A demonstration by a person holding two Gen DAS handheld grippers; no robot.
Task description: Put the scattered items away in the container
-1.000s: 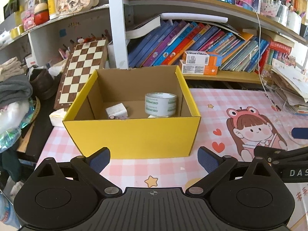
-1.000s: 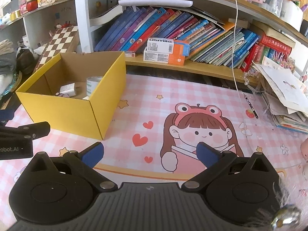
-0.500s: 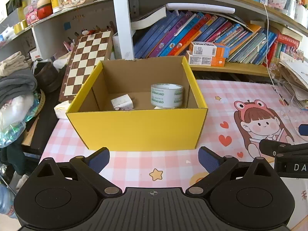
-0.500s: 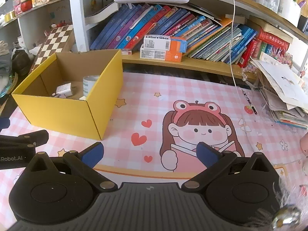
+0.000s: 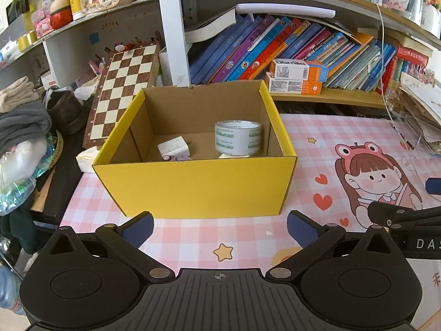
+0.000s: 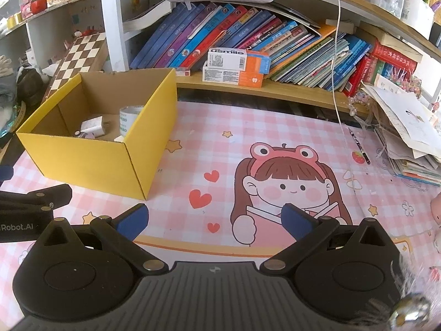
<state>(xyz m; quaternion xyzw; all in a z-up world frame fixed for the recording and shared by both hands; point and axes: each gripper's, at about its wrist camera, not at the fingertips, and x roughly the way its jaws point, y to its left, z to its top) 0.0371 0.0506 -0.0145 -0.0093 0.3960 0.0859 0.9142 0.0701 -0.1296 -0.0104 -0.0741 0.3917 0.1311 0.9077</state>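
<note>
Hidden behind the yellow box's (image 5: pixel 193 187) front wall: the base of the tape roll (image 5: pixel 237 138) and part of the white charger (image 5: pixel 173 146); cut off at the right edge, the other gripper's arm (image 5: pixel 408 215); unreadable, the book spines (image 5: pixel 275 47).

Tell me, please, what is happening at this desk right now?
A person is tidying loose items into a yellow cardboard box on a pink cartoon desk mat, using two hand-held tools. A roll of clear tape and a small white charger plug already lie inside the box. The left tool hovers in front of the box with its jaws opening and nothing between them. The right tool hangs open and empty over the mat, beside the box.
</note>
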